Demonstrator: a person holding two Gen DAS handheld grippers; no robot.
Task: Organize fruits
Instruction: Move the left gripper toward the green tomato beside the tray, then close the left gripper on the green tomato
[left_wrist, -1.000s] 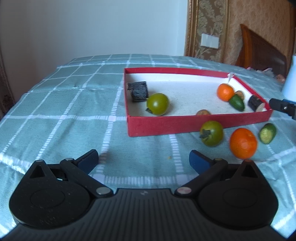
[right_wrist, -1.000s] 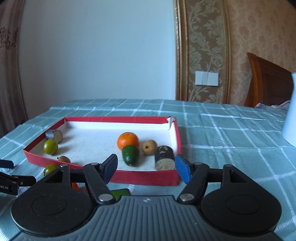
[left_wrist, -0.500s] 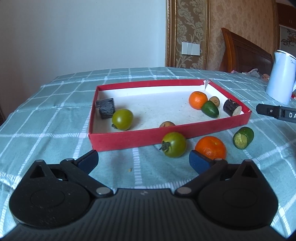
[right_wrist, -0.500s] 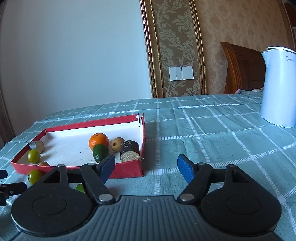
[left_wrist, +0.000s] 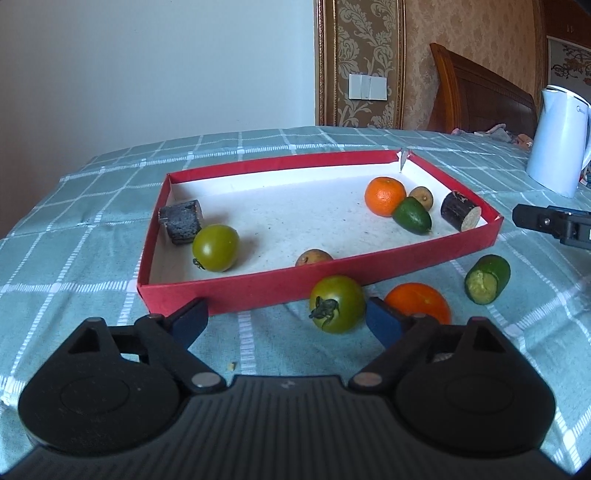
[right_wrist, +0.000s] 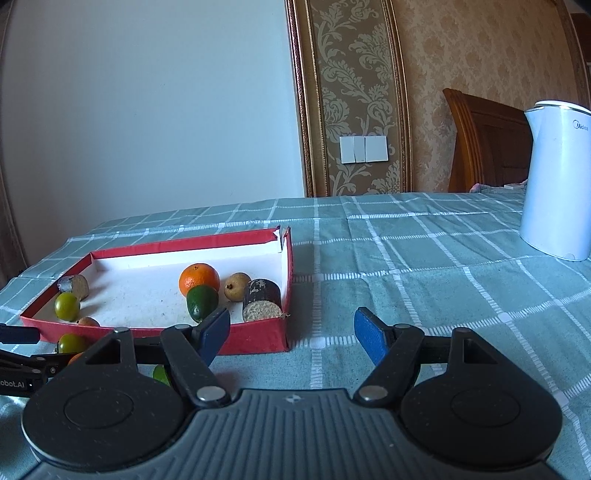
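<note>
Altogether nine pieces of produce: six in the shallow red cardboard tray with white floor, three outside on the teal checked tablecloth.

Inside: one orange mandarin, one green tomato, one dark green avocado, two small brown fruits, two dark log-like chunks. Outside, by the near wall: one green stemmed tomato, one orange, one cut cucumber piece. The left gripper is closing, that tomato between its jaws, untouched; the right gripper gapes, empty.
</note>
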